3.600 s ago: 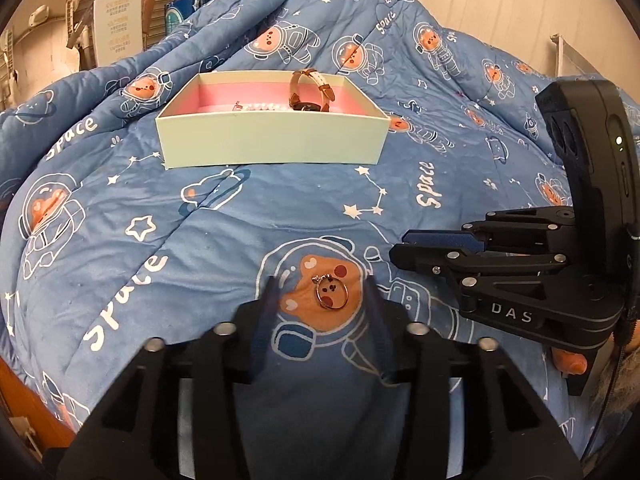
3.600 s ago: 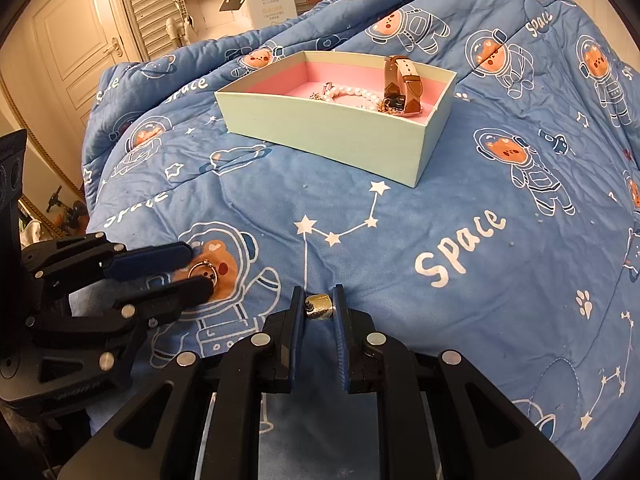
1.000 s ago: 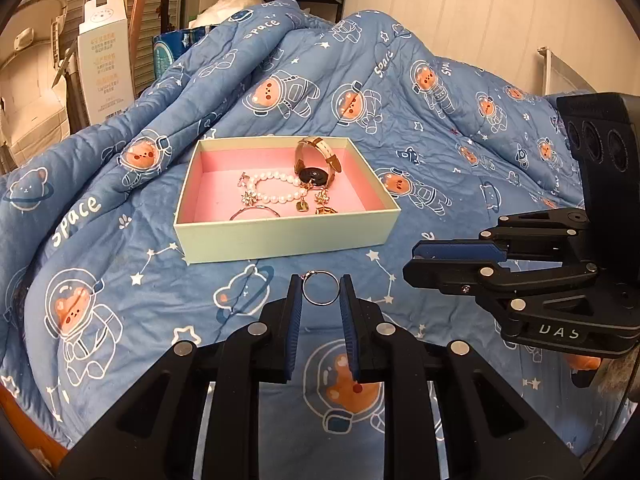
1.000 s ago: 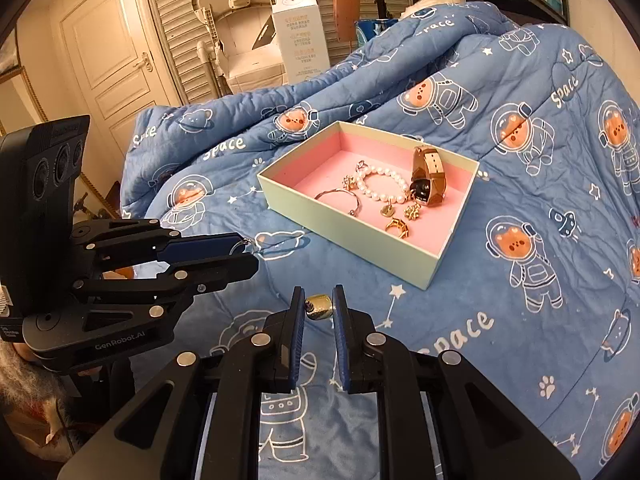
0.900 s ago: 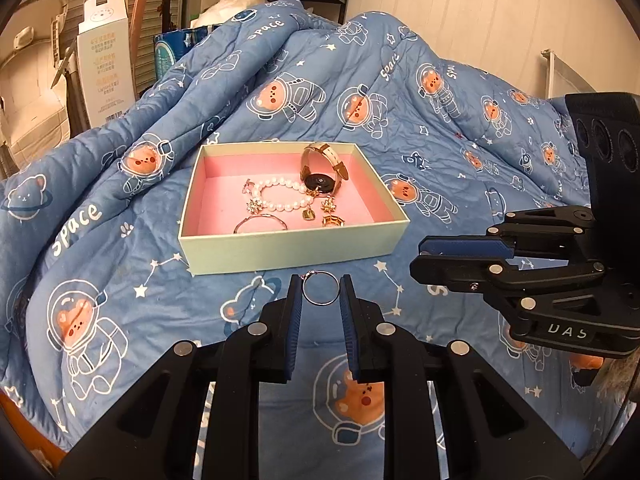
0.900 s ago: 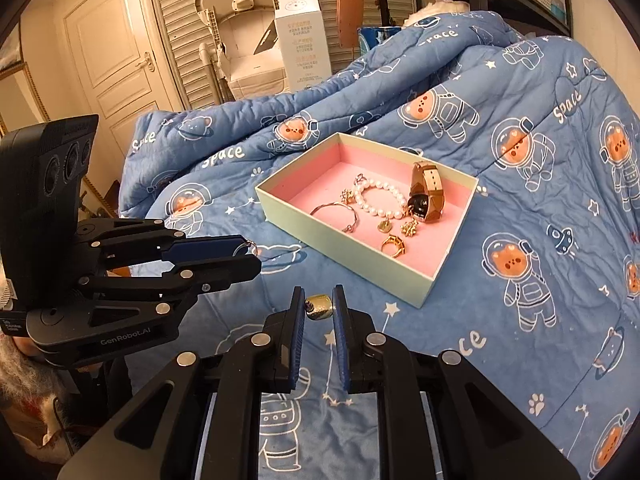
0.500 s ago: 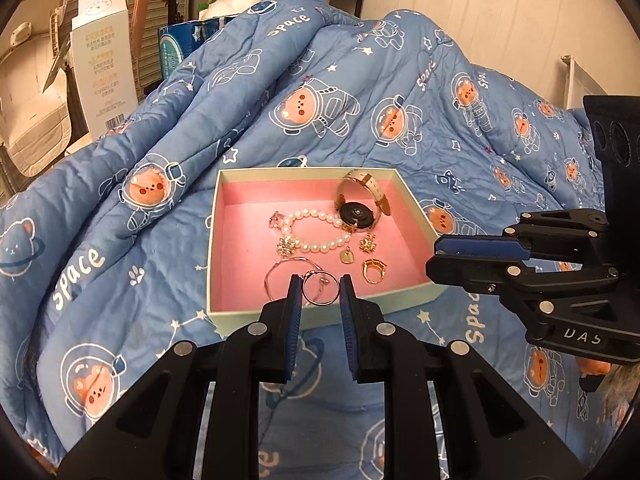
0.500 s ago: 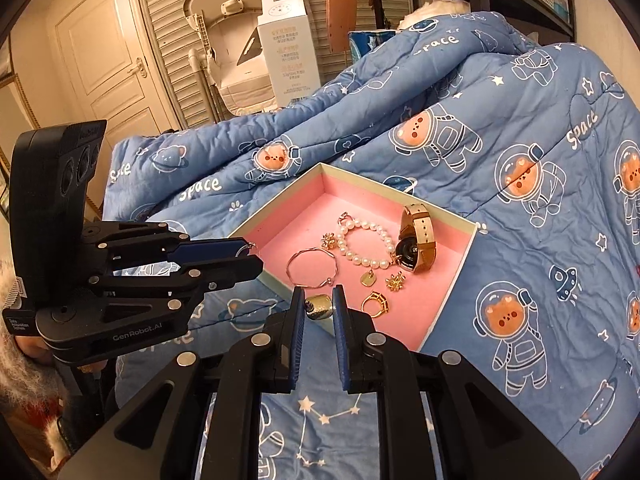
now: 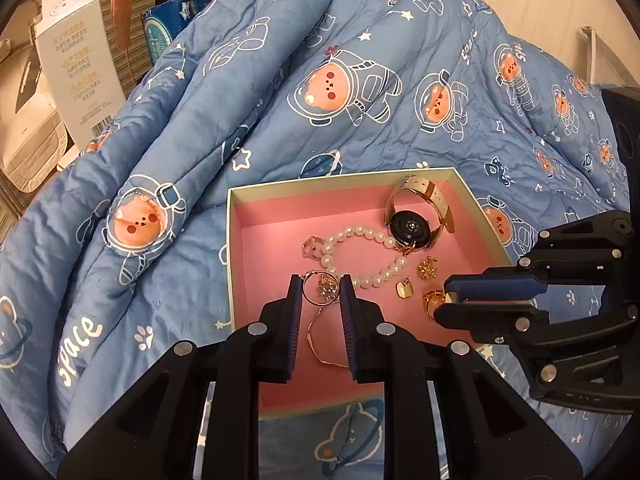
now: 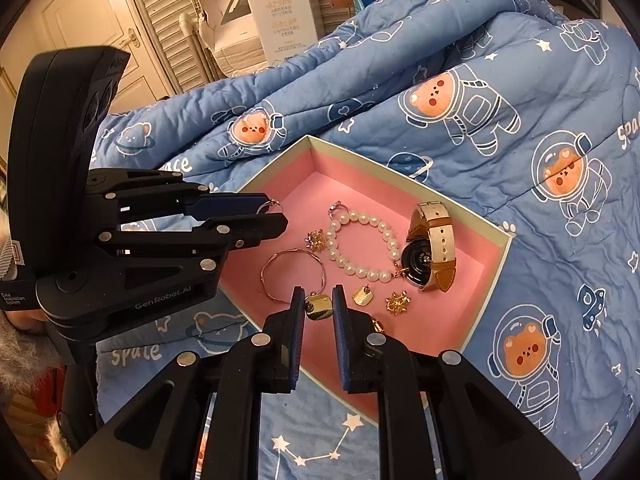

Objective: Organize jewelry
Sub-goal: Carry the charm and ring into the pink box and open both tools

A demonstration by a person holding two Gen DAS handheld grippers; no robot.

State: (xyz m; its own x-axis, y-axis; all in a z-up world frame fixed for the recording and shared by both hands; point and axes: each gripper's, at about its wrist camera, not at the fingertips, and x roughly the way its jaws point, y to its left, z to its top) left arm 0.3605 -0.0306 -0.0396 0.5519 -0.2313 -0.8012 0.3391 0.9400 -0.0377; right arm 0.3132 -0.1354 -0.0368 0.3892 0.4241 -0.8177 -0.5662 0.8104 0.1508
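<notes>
Both grippers hovered over the pink-lined box (image 9: 478,204) on a blue astronaut-print quilt (image 9: 160,184). The left gripper (image 9: 321,292) pinched a thin silver ring (image 9: 314,294) between its fingers, above the tray's near-left area. The right gripper (image 10: 318,306) clamped a small gold earring (image 10: 319,307) at the box's near edge. A pearl bracelet (image 10: 360,248) lay mid-tray, with a watch (image 10: 430,254) at its three o'clock.
</notes>
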